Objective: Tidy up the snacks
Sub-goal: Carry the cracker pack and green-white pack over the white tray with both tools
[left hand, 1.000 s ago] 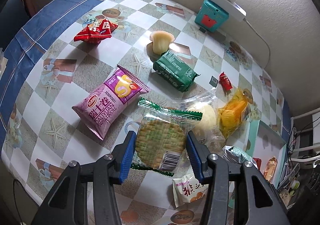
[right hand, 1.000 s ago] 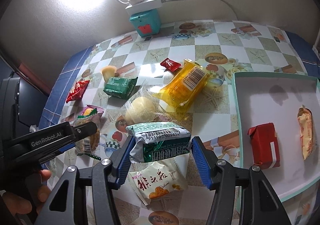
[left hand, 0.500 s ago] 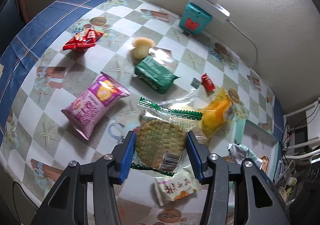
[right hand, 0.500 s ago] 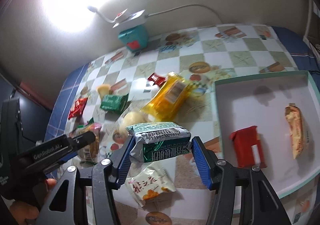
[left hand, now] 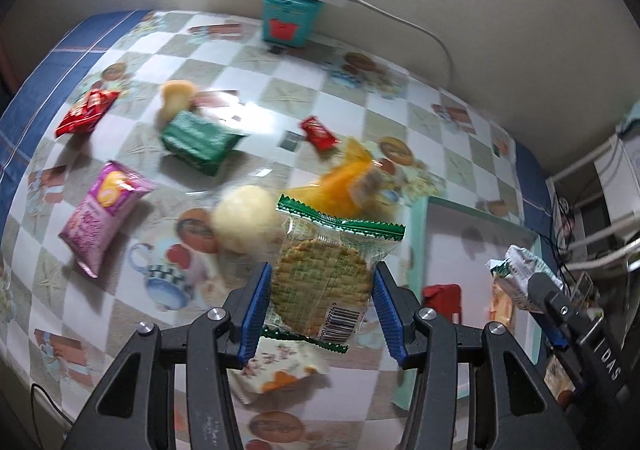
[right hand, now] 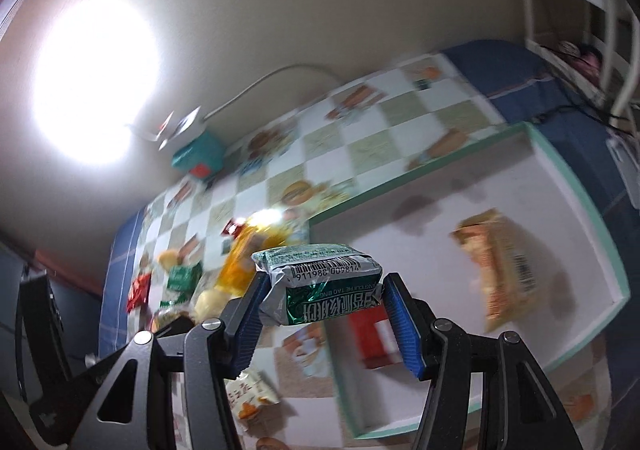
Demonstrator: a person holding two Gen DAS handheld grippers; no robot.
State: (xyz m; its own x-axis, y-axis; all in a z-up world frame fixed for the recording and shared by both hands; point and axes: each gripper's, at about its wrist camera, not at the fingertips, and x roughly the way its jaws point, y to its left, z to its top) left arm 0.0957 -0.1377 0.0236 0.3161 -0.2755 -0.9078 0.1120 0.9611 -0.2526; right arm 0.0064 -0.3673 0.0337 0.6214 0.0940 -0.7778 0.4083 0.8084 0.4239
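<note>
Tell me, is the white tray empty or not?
Not empty. The white tray holds a red packet and an orange-brown packet.

Both my grippers, left (left hand: 320,310) and right (right hand: 322,320), are the same build: chunky black plastic arms with triangular cutouts, shiny silver screws at the pivots, ribbed blue finger pads (left hand: 256,314), and white "DAS" lettering on the right one's side.

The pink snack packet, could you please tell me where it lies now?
In the left wrist view the pink snack packet lies on the checked tablecloth at left, below the red packet.
</note>
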